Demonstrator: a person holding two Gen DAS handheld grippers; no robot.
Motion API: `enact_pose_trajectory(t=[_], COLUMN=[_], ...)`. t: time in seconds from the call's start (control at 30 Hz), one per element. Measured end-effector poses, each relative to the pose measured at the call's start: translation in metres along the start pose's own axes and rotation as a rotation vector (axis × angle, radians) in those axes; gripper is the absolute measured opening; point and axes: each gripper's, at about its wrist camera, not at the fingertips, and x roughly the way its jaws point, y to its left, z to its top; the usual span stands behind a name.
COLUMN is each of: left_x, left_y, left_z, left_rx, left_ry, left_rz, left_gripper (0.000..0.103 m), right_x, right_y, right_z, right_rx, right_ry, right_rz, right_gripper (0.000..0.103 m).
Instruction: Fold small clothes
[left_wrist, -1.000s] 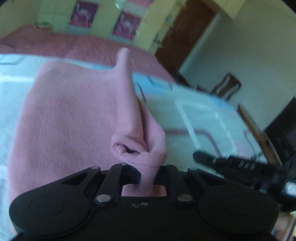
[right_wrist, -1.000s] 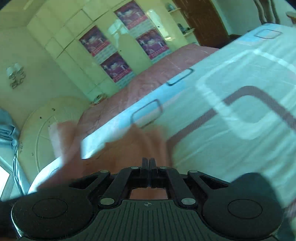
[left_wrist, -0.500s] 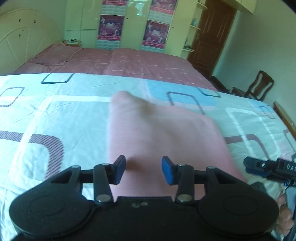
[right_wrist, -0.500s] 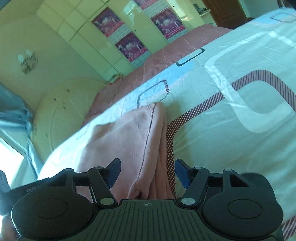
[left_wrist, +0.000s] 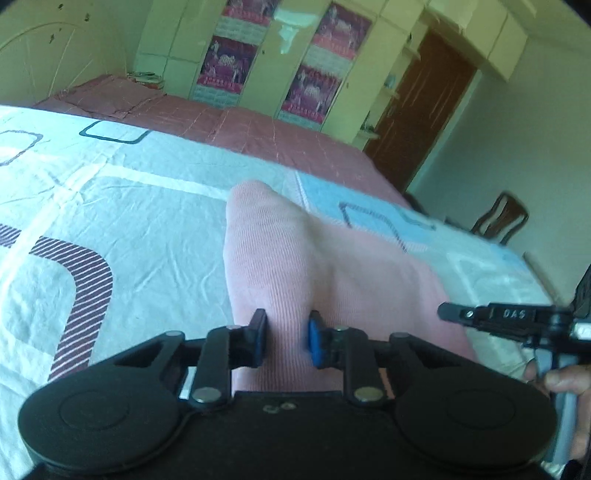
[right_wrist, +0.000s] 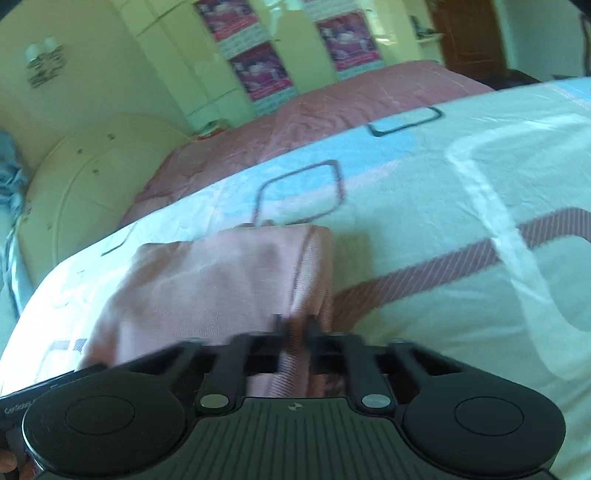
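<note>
A pink ribbed garment (left_wrist: 332, 266) lies folded on the patterned bed sheet (left_wrist: 129, 229). My left gripper (left_wrist: 286, 338) sits at its near edge. Its jaws are closing, and a raised ridge of the cloth is pinched between the blue pads. In the right wrist view the same garment (right_wrist: 207, 280) shows its stitched right edge. My right gripper (right_wrist: 295, 325) is blurred and its jaws are closing tight on that edge near the front corner. The right gripper (left_wrist: 491, 315) also shows at the right of the left wrist view, with a hand (left_wrist: 565, 376) holding it.
The sheet (right_wrist: 443, 229) spreads wide to the right of the garment. Behind it lies a pink bedspread (left_wrist: 258, 129), then a wardrobe with posters (left_wrist: 310, 88) and a brown door (left_wrist: 424, 110). A wooden chair (left_wrist: 502, 218) stands at the far right, and a cream headboard (right_wrist: 81, 177) at the left.
One second ago the left gripper held up a bunch of the cloth. Half a second ago both grippers stood open over the laid-down garment. Now both have closed on its near edge.
</note>
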Motion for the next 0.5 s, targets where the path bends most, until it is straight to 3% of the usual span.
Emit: enact_pose_trajectory(t=[0.03, 0.1, 0.23, 0.33, 0.4, 0.5], left_x=[-0.007, -0.016, -0.016, -0.012, -0.013, -0.012], left_y=[0.008, 0.015, 0.025, 0.017, 0.013, 0.008], left_z=[-0.007, -0.023, -0.029, -0.014, -0.006, 0.001], left_rx=[-0.056, -0.101, -0.211, -0.128, -0.090, -0.023], left_ry=[-0.034, -0.046, -0.032, 0.016, 0.026, 0.031], left_rz=[-0.023, 0.001, 0.011, 0.054, 0.056, 0.039], left_gripper=[0.016, 0.016, 0.020, 0.036, 0.063, 0.062], right_x=[-0.004, -0.005, 0.024, 0.022, 0.013, -0.009], right_y=[0.008, 0.022, 0.011, -0.002, -0.005, -0.009], right_z=[0.000, -0.002, -0.004, -0.006, -0.004, -0.005], right_rx=[-0.045, -0.122, -0.100, -0.056, -0.024, 0.016], right_ry=[-0.029, -0.062, 0.036, 0.038, 0.034, 0.030], right_rz=[0.024, 0.034, -0.059, -0.039, -0.032, -0.013], right_gripper=[0.005, 0.004, 0.005, 0.005, 0.005, 0.014])
